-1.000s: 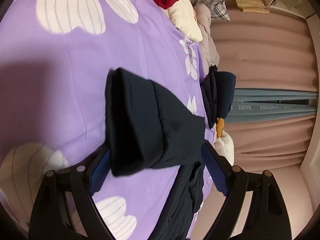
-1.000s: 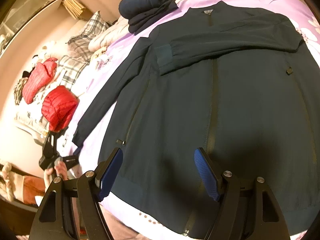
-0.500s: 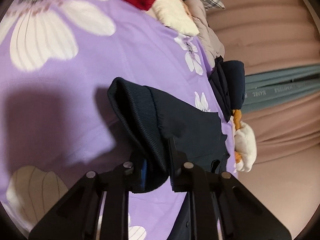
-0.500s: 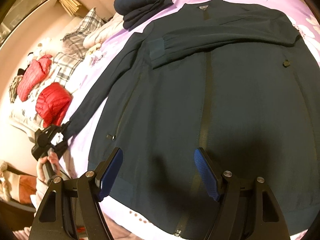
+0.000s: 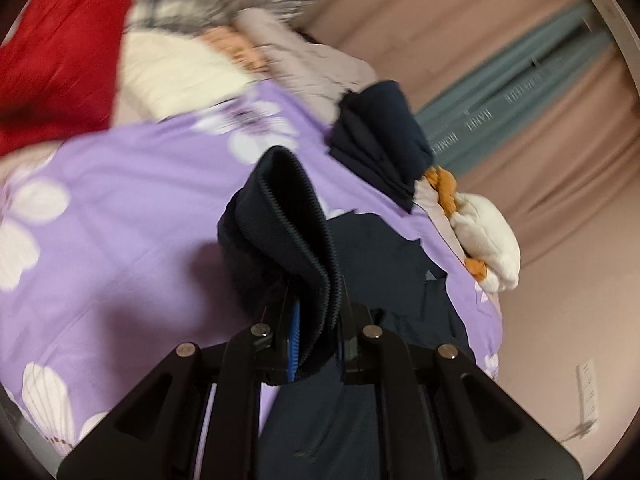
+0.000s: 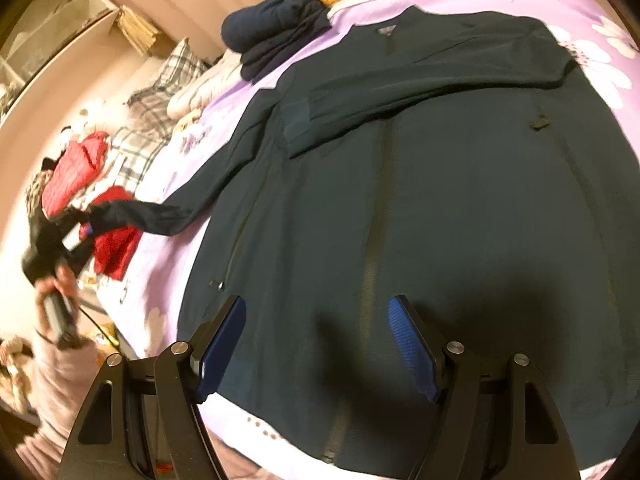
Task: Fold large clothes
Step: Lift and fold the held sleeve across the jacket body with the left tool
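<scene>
Clear: purple bedspread (image 5: 132, 200) left of jacket (image 6: 400, 200) | Blocked: folded dark pile (image 6: 276, 28), red garments (image 6: 116, 236) along far edge

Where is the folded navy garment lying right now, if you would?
In the right wrist view, folded navy garment sits upper left, beyond the jacket collar, beside plaid bedding.

Warm indoor light; the left wrist view is motion-blurred (worst far left), fisheye edges bend, soft near shadows.
</scene>
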Demonstrator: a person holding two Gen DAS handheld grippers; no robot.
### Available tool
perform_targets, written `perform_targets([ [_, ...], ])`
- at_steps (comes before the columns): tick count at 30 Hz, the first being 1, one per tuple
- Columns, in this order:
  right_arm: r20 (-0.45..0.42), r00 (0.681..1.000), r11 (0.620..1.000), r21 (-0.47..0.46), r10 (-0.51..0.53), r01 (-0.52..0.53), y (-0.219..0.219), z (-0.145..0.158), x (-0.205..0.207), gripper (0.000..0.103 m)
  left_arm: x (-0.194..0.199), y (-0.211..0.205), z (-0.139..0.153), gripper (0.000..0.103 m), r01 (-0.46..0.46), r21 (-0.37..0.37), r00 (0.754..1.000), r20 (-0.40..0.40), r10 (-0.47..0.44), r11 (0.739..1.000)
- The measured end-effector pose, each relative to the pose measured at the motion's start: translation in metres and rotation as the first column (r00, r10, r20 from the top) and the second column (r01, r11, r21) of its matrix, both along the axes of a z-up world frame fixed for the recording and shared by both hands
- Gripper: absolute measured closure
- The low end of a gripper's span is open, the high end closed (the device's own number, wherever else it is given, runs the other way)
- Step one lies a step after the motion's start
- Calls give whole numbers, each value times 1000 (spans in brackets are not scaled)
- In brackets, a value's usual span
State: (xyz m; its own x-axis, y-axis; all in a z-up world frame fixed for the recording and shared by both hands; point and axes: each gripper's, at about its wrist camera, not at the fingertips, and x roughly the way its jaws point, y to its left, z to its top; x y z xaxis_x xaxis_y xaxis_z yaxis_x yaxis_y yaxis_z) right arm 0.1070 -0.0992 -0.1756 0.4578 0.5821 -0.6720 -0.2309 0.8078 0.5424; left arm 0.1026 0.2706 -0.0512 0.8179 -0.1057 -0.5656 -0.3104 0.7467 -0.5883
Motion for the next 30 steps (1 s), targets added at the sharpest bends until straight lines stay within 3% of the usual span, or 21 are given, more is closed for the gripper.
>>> perform_targets([
  [6,13,997,996,55,-72,71,-38,-5,-1,29,62,-98,64,91,133,164,988,50,-143,977],
  [8,17,995,992,73,-101,100,-53,-7,-2,29,81,-135,80,91,181,210,979,57,-197,961],
  [10,22,992,989,90,-124,122,-66,-8,-3,29,107,-187,91,91,259,279,961,26,-277,925],
  [13,24,984,977,123,-177,172,-87,-10,-4,29,138,-258,81,91,368,334,927,-54,-372,868],
  [17,14,968,959,139,-250,245,-115,-16,-4,29,163,-339,41,91,495,345,867,-136,-479,798],
  [20,-5,955,947,129,-297,295,-133,-24,-5,29,183,-398,3,87,569,398,820,-209,-533,719],
  [21,-11,951,943,126,-310,309,-138,-26,-6,29,189,-409,-7,85,591,394,805,-233,-545,704],
  [22,-17,948,940,125,-319,319,-143,-28,-7,29,197,-423,-27,69,625,374,781,-279,-559,686],
  [23,-22,944,936,126,-329,329,-147,-30,-8,29,201,-434,-40,57,636,365,772,-305,-558,680],
  [24,-28,940,931,129,-339,340,-151,-32,-10,29,207,-436,-47,36,637,363,771,-317,-553,680],
  [25,-32,938,929,131,-346,347,-153,-33,-11,29,210,-442,-56,25,639,362,769,-326,-550,678],
  [28,-40,931,921,136,-362,364,-161,-33,-12,29,210,-433,-60,25,666,321,746,-305,-592,674],
  [30,-42,928,918,140,-369,372,-165,-33,-10,29,204,-411,-51,24,664,299,747,-263,-610,685],
])
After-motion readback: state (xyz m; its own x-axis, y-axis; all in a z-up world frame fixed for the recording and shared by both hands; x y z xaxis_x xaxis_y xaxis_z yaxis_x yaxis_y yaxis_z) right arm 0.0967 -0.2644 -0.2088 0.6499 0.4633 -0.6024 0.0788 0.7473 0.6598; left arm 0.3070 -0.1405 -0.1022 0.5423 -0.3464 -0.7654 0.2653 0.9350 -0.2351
